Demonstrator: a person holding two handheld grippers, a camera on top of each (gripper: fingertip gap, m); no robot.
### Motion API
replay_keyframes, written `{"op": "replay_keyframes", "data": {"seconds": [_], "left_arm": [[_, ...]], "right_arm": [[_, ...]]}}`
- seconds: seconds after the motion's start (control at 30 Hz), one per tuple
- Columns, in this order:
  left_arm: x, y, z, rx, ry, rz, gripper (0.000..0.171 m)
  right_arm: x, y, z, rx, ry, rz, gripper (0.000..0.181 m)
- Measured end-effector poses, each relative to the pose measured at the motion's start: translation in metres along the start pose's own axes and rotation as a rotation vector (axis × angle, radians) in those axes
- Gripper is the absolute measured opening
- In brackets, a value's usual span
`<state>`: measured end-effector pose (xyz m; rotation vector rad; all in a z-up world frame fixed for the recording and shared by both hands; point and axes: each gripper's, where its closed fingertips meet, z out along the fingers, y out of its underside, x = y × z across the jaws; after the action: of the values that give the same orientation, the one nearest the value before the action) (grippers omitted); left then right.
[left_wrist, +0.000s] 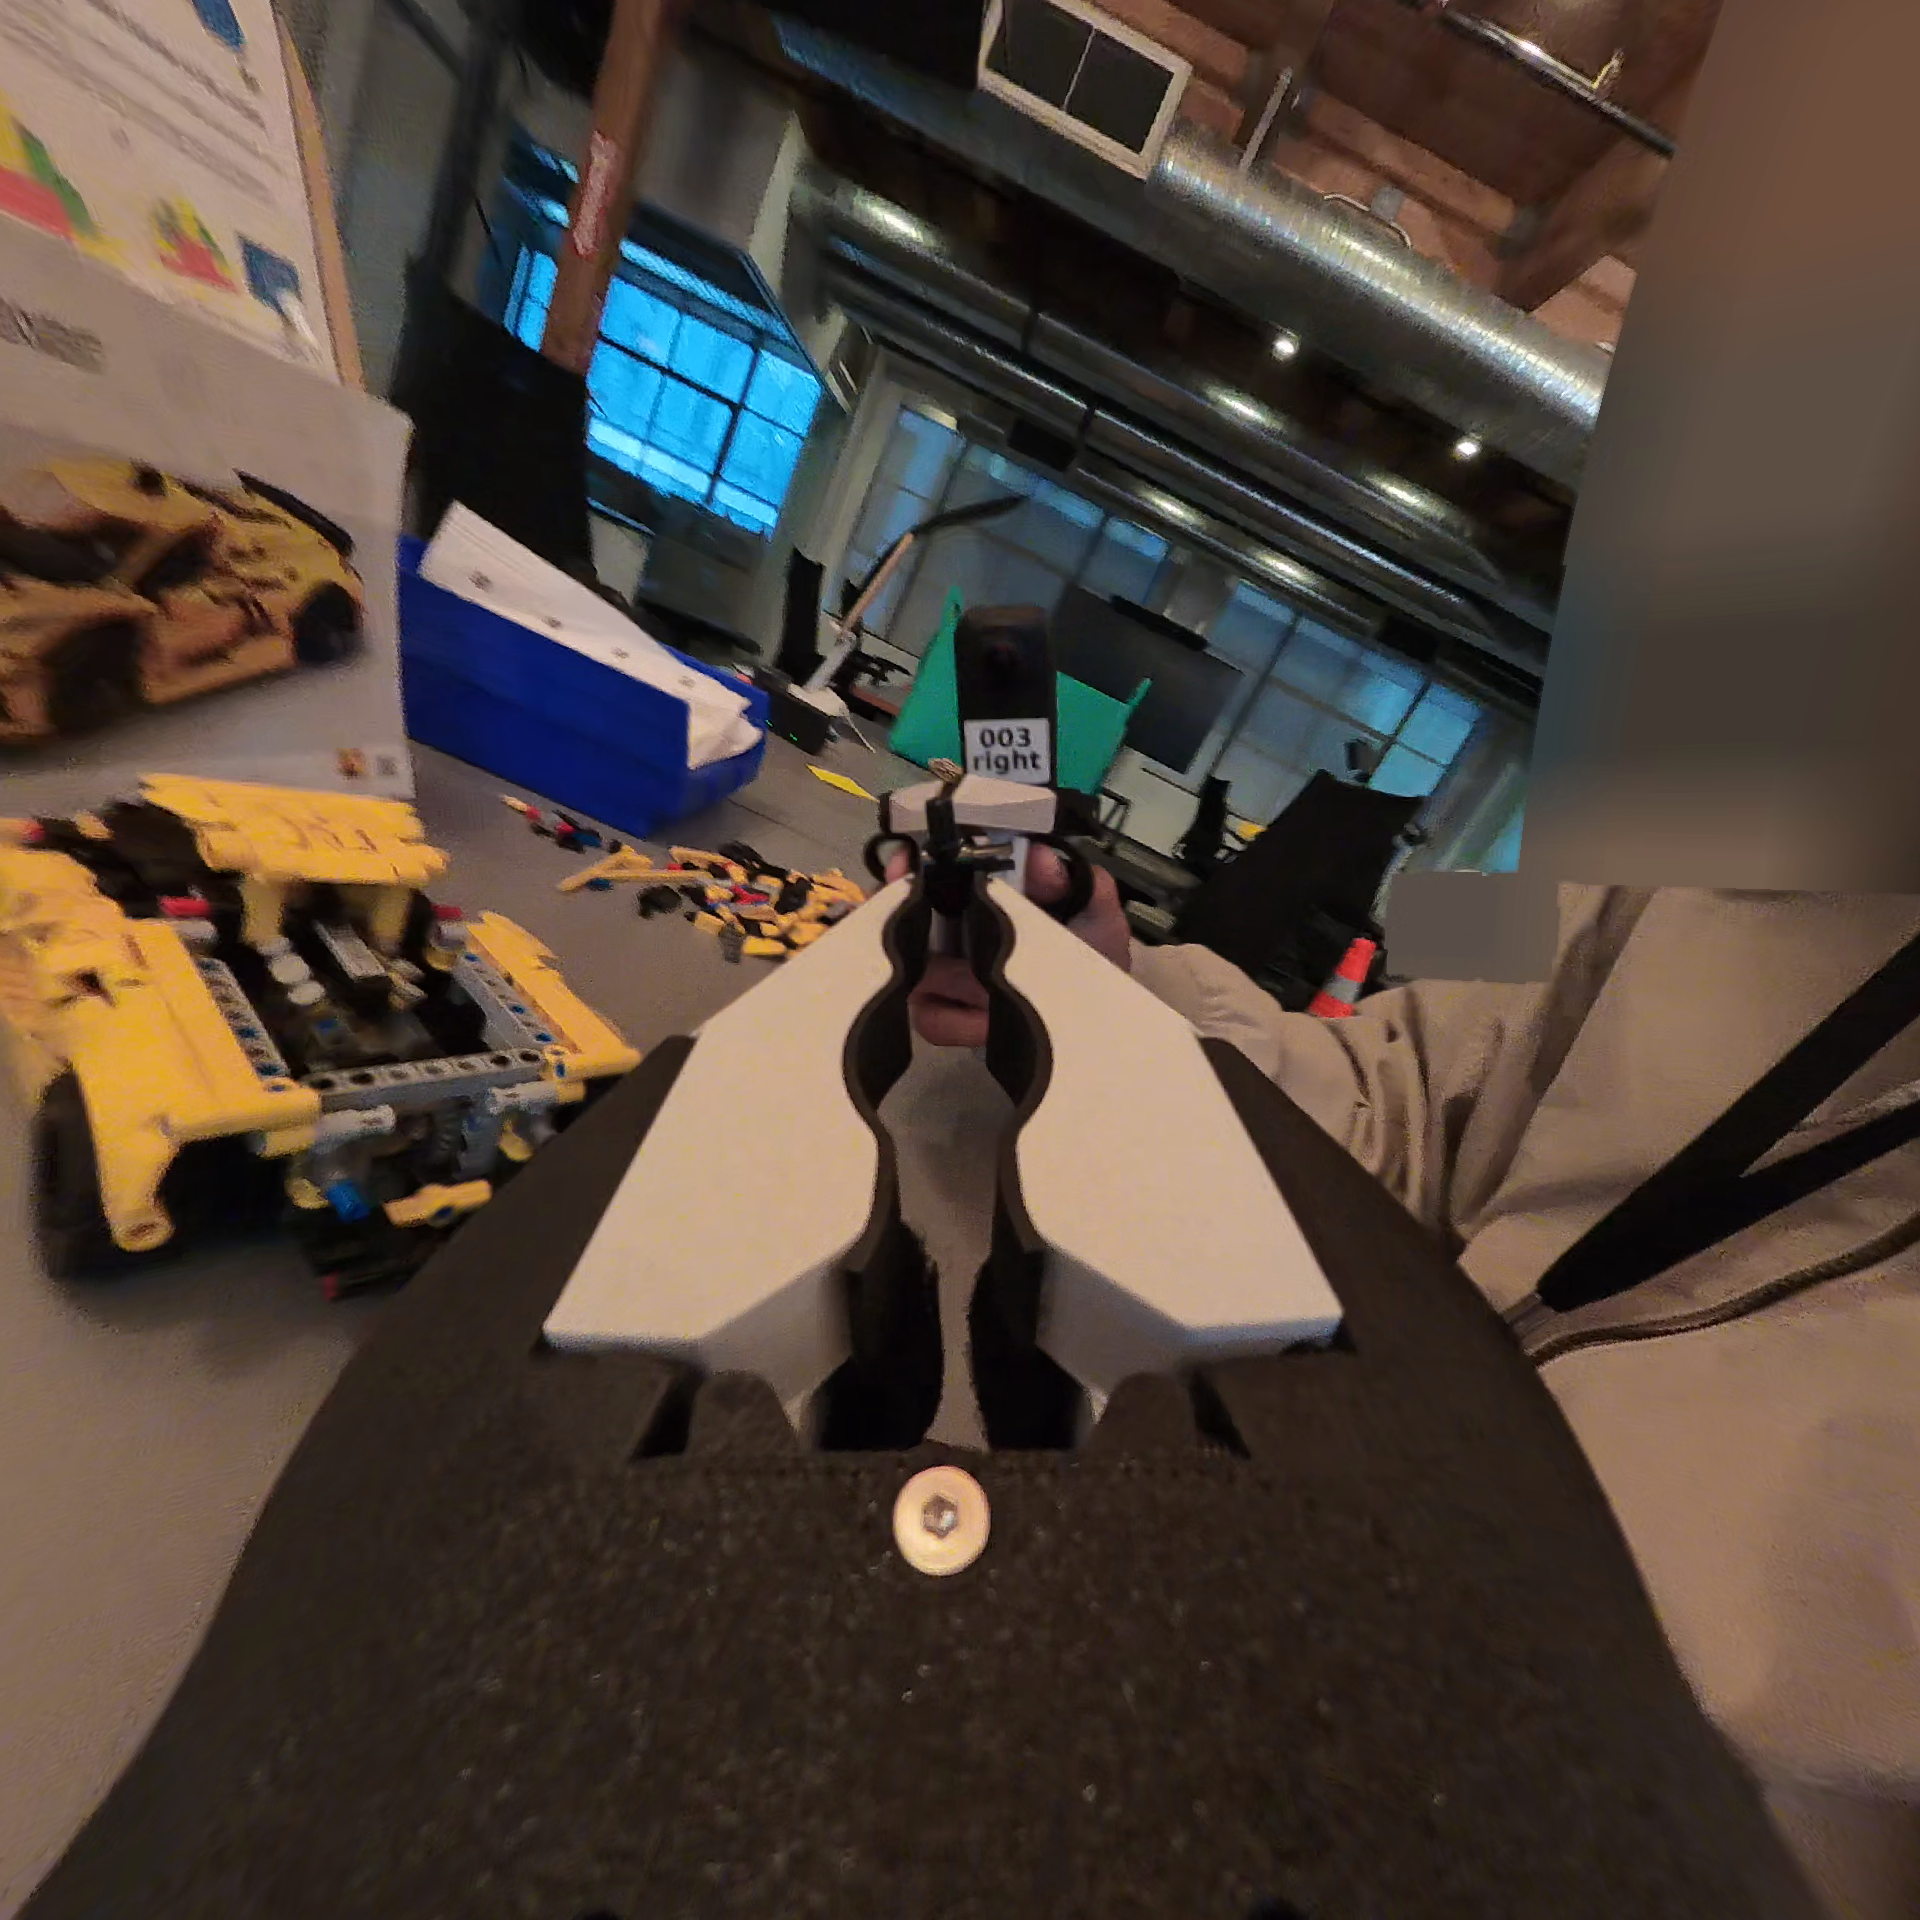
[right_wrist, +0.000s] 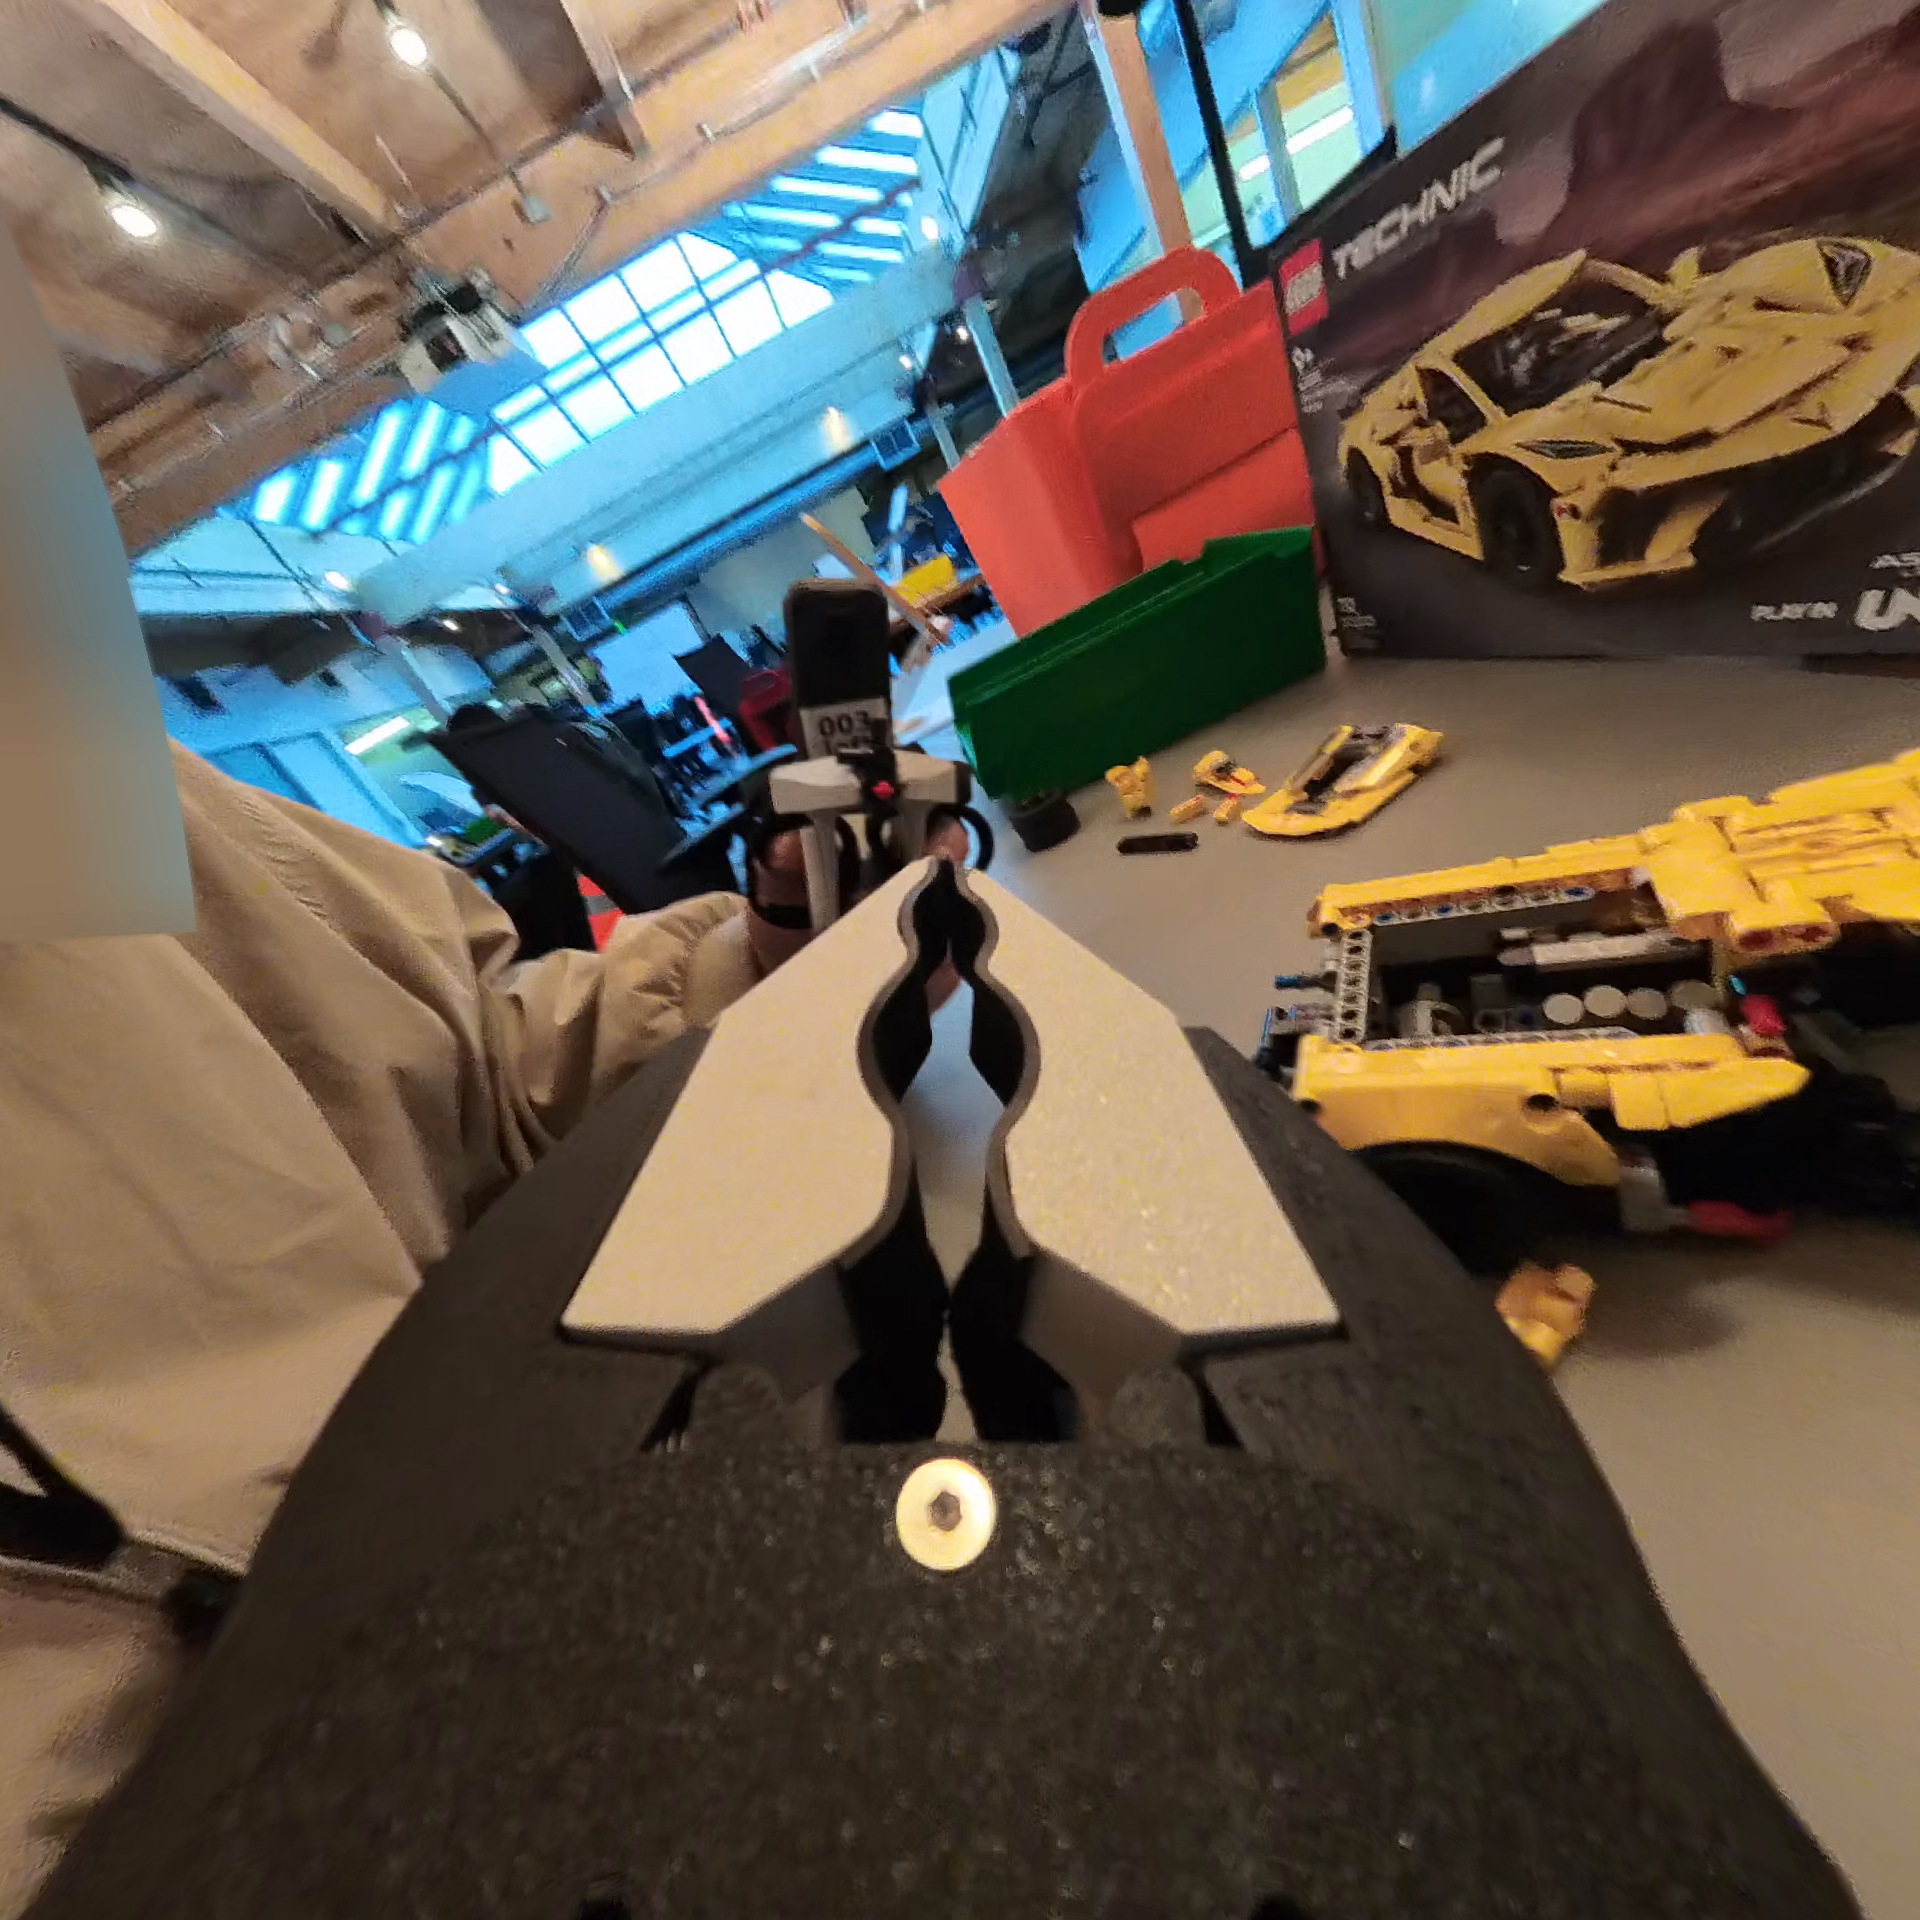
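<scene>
My left gripper (left_wrist: 948, 883) is held in the air with its jaws almost together on a small black part (left_wrist: 951, 862) at the tips. My right gripper (right_wrist: 940, 873) faces it tip to tip, and its pads touch near the tips. I cannot tell if it grips anything. Each gripper shows head-on in the other's view: the right one in the left wrist view (left_wrist: 982, 821), the left one in the right wrist view (right_wrist: 868, 790) with a red and black bit at its tips. A part-built yellow brick car (left_wrist: 260, 1029) (right_wrist: 1621, 997) lies on the grey table beside both.
Loose yellow and black pieces (left_wrist: 748, 894) (right_wrist: 1330, 779) lie behind the car. A blue bin with papers (left_wrist: 561, 686), a green bin (right_wrist: 1143, 665), an orange case (right_wrist: 1143, 447) and the car's box (right_wrist: 1621, 416) stand at the back. The person's beige sleeve (left_wrist: 1351, 1060) reaches in. Left tips to right tips: about 8 cm. It is some 15 cm from my right tips to the part-built yellow brick car (right_wrist: 1621, 997). The left camera catches it too, in the left wrist view (left_wrist: 421, 957).
</scene>
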<state>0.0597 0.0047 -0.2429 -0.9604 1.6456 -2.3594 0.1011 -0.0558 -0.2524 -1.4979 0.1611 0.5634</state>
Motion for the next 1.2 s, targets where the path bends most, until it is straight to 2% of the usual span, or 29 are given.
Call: {"op": "replay_keyframes", "data": {"seconds": [0.07,0.1,0.2,0.27,0.33,0.43,0.57,0.63,0.73,0.8,0.87,0.97,1.03,1.07,1.13,1.2], "left_arm": [[-0.007,0.007,0.000,0.010,-0.035,-0.024,0.006],[-0.008,0.012,0.001,-0.010,-0.063,0.016,0.006],[-0.006,0.032,0.013,-0.141,-0.174,0.342,0.007],[0.001,0.034,0.019,-0.137,-0.195,0.434,0.007],[0.002,0.042,0.020,-0.177,-0.210,0.456,0.007],[-0.003,0.053,0.020,-0.228,-0.243,0.443,0.007],[-0.018,0.075,0.020,-0.388,-0.354,0.618,0.007],[-0.031,0.073,0.015,-0.413,-0.435,0.642,0.007],[-0.087,0.050,-0.034,-0.465,-0.751,0.530,0.007],[-0.119,0.029,-0.088,-0.443,-0.909,0.317,0.007],[-0.139,0.028,-0.144,-0.548,-0.983,0.110,0.007],[-0.162,0.013,-0.217,-0.764,-1.144,0.096,0.007],[-0.178,-0.015,-0.232,-0.719,-1.194,0.137,0.007],[-0.184,-0.016,-0.236,-0.744,-1.184,0.105,0.007],[-0.194,-0.010,-0.250,-0.874,-1.200,0.042,0.007],[-0.194,0.003,-0.247,-0.966,-1.138,-0.008,0.007]], "right_arm": [[0.013,0.024,0.005,-0.096,0.066,-0.017,0.000],[0.012,0.037,0.009,-0.145,0.053,0.018,0.000],[0.006,0.043,0.020,-0.143,0.003,0.129,0.001],[0.004,0.040,0.022,-0.125,-0.007,0.121,0.012],[0.003,0.036,0.021,-0.116,0.022,0.060,0.023],[-0.009,0.031,0.020,-0.089,0.042,-0.104,0.025],[-0.010,0.049,0.021,-0.192,0.124,-0.234,0.026],[0.000,0.050,0.017,-0.204,0.217,-0.287,0.021],[0.016,0.051,0.005,-0.231,0.319,-0.320,0.016],[0.022,0.050,-0.001,-0.232,0.360,-0.302,0.012],[0.026,0.052,-0.004,-0.224,0.372,-0.255,0.009],[0.030,0.062,-0.003,-0.275,0.354,-0.169,0.009],[0.027,0.060,0.000,-0.261,0.334,-0.161,0.010],[0.026,0.059,0.000,-0.257,0.332,-0.164,0.010],[0.027,0.059,-0.001,-0.256,0.335,-0.161,0.009],[0.028,0.058,-0.004,-0.243,0.336,-0.141,0.009]]}}
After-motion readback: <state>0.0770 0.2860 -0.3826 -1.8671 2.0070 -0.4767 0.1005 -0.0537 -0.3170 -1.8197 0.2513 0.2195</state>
